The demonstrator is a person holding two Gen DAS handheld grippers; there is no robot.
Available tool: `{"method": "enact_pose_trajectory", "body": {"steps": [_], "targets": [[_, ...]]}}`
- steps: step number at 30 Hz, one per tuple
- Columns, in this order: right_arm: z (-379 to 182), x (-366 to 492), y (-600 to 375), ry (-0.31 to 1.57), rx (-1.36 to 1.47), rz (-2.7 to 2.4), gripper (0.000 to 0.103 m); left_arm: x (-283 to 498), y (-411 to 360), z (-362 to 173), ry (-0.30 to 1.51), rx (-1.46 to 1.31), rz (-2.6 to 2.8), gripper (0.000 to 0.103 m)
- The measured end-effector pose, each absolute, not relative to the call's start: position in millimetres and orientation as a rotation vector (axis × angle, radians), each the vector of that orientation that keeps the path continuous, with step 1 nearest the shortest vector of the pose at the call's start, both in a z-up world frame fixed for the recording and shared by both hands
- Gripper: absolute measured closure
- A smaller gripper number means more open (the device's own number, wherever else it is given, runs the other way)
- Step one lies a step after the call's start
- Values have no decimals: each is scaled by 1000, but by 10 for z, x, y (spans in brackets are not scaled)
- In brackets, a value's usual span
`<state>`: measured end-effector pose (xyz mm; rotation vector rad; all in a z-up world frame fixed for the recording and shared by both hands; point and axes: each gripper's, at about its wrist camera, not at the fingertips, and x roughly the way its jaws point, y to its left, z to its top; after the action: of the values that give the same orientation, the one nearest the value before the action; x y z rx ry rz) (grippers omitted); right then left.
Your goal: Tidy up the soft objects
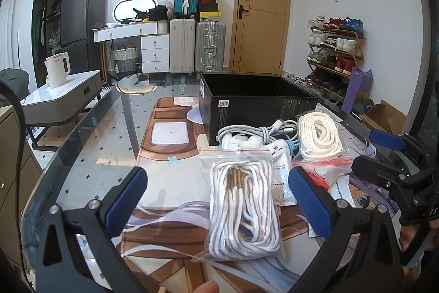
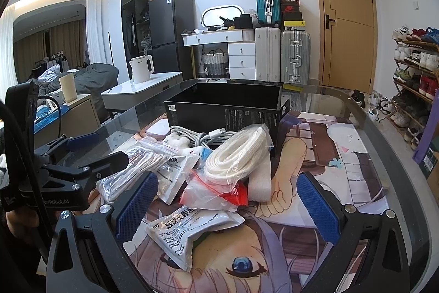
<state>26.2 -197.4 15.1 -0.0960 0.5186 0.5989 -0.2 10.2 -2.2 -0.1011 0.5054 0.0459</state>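
In the left wrist view, the left gripper (image 1: 216, 199) hangs spread wide over the glass table (image 1: 90, 164), its blue pads (image 1: 124, 206) well apart and pinching nothing. Between them lies a clear bag of striped laces (image 1: 244, 208), flat on the printed mat (image 1: 170, 155) and well in front of the black box (image 1: 255, 103). Nearer the box, just before its front wall, sits a coiled white cable (image 1: 258, 132). To the right of that cable, a bundle of flat cream laces (image 1: 319, 135) rests on a red-sealed bag (image 1: 323, 169). A white sachet (image 1: 282, 177) lies between the striped laces and that bag. The right gripper (image 1: 384, 155) shows at the right edge, to the right of the box and lower (its fingers also parted).

In the right wrist view, the right gripper (image 2: 227, 205) is likewise spread, with nothing held. The black box (image 2: 225, 109) stands open at the table's middle. Piled against its front wall are the white cable (image 2: 200, 136) and the cream laces (image 2: 238, 155), the latter in a clear bag, leaning on a white foam block (image 2: 260, 183). In front of the box and closest to the camera lies a printed sachet (image 2: 189, 232). Left of the box and nearer, the left gripper (image 2: 96, 153) hovers over the striped laces (image 2: 137, 164), open.
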Motion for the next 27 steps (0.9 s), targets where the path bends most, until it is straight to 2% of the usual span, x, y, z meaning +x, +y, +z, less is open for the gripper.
{"method": "enact_pose_trajectory", "body": {"steps": [27], "targets": [[92, 872, -1575, 677, -228, 468, 0, 249, 8, -198, 596, -70, 39, 0]]}}
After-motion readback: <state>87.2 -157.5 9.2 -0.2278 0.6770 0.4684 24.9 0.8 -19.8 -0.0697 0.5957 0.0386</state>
